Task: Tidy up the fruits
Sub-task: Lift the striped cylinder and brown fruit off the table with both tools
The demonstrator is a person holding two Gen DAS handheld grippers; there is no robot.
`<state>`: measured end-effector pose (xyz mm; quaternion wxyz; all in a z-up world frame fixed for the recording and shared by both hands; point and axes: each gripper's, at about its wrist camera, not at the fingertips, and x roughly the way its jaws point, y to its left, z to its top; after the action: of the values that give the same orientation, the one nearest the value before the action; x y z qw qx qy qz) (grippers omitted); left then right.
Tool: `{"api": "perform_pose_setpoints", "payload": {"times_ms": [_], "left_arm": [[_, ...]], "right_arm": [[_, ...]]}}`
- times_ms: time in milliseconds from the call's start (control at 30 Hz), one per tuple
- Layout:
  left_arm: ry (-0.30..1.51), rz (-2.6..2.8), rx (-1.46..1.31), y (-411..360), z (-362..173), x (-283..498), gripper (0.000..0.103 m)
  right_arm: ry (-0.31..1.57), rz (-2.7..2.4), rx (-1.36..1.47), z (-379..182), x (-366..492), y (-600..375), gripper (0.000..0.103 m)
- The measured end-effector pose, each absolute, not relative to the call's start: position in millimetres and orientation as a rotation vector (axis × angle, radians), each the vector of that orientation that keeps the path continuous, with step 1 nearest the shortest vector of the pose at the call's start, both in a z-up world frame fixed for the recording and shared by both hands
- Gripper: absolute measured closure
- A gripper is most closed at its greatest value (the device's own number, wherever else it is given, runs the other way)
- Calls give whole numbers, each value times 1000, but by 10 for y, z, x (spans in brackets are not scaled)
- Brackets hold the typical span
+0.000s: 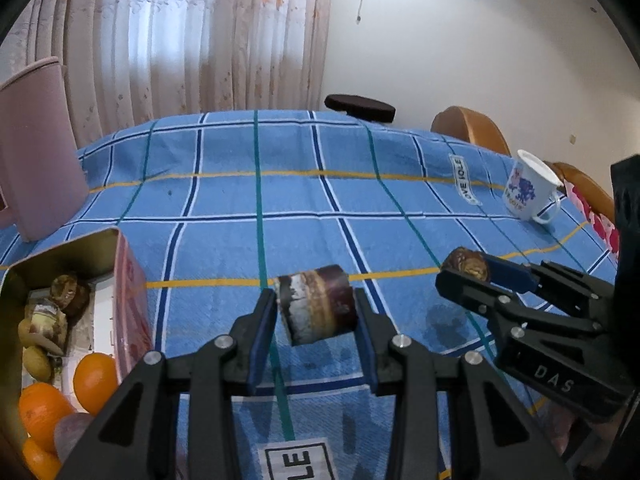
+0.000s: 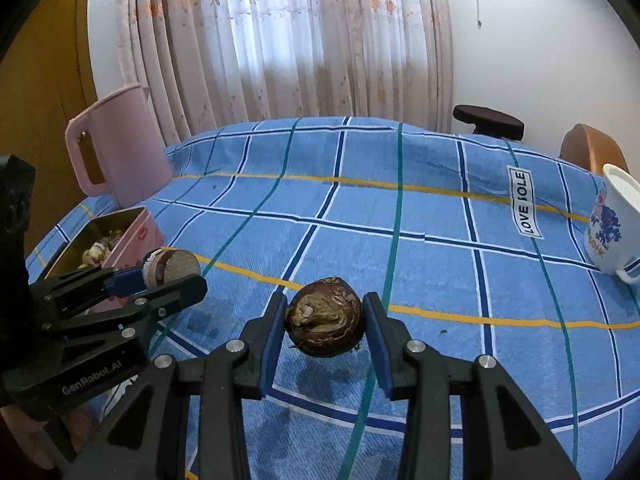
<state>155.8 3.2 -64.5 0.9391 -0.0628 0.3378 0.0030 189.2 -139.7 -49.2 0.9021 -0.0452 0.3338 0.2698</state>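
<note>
Two grippers each clamp a brown fruit above the blue checked tablecloth (image 1: 304, 208): the left gripper (image 1: 316, 312) pinches a peeling, cylinder-shaped piece (image 1: 316, 306), the right gripper (image 2: 325, 326) a round brown fruit (image 2: 325, 322). Only the left wrist view looks into the tin box (image 1: 120, 280), showing oranges (image 1: 94, 382) inside; the right wrist view shows the pink jug (image 2: 116, 148) whole.

Tin (image 1: 64, 256) at the left table edge, oranges (image 1: 94, 380) inside; jug (image 2: 116, 148) behind it. Mug (image 2: 612, 224) far right, chair (image 2: 592, 148) behind. Between them, left gripper (image 1: 316, 308) pinching one water chestnut (image 1: 316, 304), right gripper (image 2: 325, 322) another (image 2: 325, 322), above the tablecloth (image 2: 400, 220).
</note>
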Motion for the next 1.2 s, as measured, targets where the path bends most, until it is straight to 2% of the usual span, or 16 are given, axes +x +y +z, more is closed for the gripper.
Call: {"api": "perform_pose_setpoints", "payload": {"times_ms": [1200], "left_arm": [[504,81,-12,-123,-461,1246,64]], "right_arm": [[515,569,-82,-318,1636,-1504,62]]}}
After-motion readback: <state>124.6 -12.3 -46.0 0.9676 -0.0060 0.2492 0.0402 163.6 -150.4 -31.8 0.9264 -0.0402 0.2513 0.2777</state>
